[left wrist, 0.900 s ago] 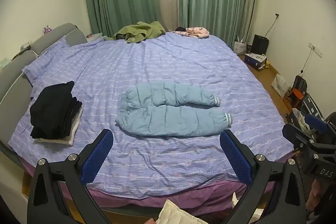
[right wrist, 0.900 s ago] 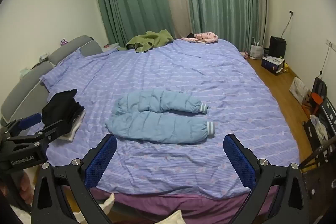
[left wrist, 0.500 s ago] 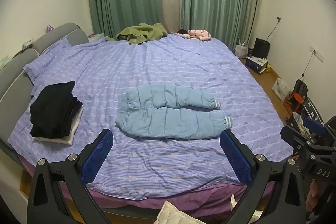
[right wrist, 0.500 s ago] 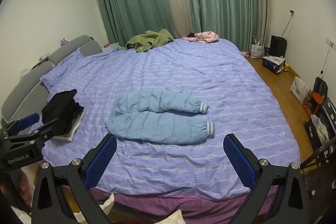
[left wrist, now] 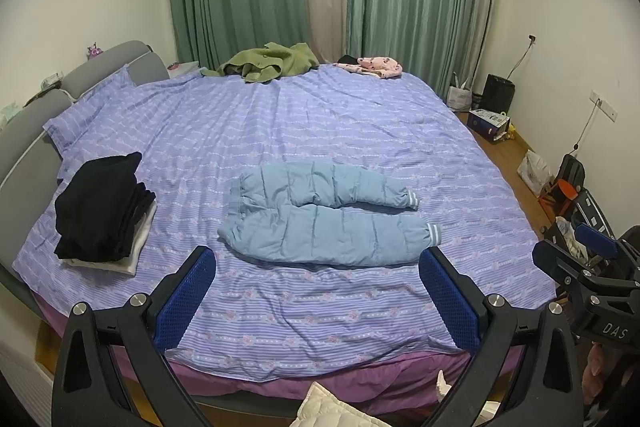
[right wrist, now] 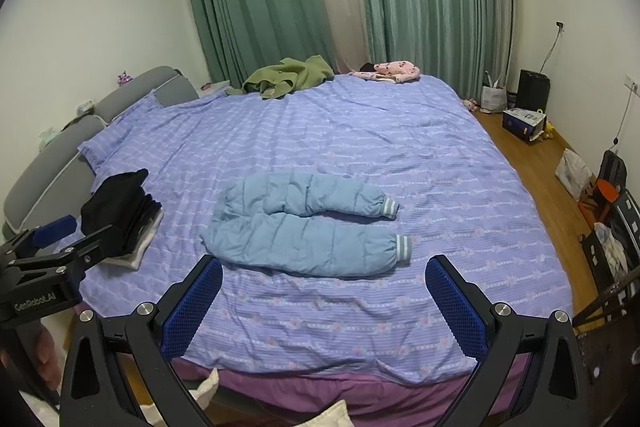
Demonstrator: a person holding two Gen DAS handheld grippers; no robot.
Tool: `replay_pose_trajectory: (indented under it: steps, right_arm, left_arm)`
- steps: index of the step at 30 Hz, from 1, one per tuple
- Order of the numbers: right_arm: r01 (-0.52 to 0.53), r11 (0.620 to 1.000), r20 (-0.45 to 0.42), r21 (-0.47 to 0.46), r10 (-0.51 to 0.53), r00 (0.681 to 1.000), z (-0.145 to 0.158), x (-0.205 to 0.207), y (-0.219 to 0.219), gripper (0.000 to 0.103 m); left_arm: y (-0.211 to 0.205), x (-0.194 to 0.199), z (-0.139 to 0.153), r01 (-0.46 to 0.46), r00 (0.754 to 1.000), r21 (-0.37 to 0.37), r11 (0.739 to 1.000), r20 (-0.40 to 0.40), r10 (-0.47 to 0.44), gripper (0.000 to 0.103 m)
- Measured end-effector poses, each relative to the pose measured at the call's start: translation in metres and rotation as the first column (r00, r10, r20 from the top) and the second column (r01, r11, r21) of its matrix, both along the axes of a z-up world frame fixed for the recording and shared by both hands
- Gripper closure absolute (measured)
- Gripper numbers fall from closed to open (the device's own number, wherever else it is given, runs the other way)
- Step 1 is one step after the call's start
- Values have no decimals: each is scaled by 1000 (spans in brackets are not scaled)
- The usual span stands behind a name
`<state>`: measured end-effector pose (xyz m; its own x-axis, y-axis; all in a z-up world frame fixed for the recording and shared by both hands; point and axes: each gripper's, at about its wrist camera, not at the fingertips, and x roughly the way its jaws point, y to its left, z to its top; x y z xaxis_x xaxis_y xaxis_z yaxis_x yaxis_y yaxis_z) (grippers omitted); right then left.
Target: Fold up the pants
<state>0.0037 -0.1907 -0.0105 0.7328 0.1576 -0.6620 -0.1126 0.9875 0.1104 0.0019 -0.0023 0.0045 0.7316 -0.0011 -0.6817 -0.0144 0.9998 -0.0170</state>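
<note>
- While the blue padded pants (left wrist: 320, 219) lie flat on the bed (left wrist: 360, 131), waistband toward the headboard, cuffs to the right, nothing grips them.
- The left hand-held gripper (left wrist: 316, 291) and right hand-held gripper (right wrist: 324, 299) hover near the bed's front edge, jaws spread wide and empty.
- Folding looks not yet begun; this seems the approach.
- Next probably means reaching in to pinch the near leg's waist and cuff.

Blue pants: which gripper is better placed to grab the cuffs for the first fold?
Right, probably. The blue pants lie with cuffs pointing to the right side, nearer the right gripper. The left gripper, also open, sits nearer the waistband. Neither touches the fabric.
</note>
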Motion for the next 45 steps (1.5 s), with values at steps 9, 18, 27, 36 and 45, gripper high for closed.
replay_pose_trajectory:
  steps: [9, 18, 27, 36, 45]
  right_arm:
    - [0, 1000, -1, 0, 0, 1000, 0, 0, -1, 0]
    - [-1, 1000, -2, 0, 1, 1000, 1, 3, 2, 0]
    - [-8, 1000, -6, -2, 8, 1000, -2, 3, 11, 0]
    - [-18, 1000, -18, 1, 18, 1000, -6, 10, 16, 0]
    - [-17, 1000, -27, 5, 17, 999, -6, 13, 13, 0]
  left_arm:
    - [0, -1, -2, 0, 1000, -1, 1000, 2, 0, 0]
    - [1, -1, -2, -1, 1000, -4, 1000, 2, 1, 0]
    - [2, 0, -2, -1, 1000, -7, 1000, -1, 1, 0]
    - [4, 0, -1, -2, 1000, -8, 1000, -6, 1, 0]
    - [4, 0, -2, -2, 1000, -9, 1000, -7, 2, 0]
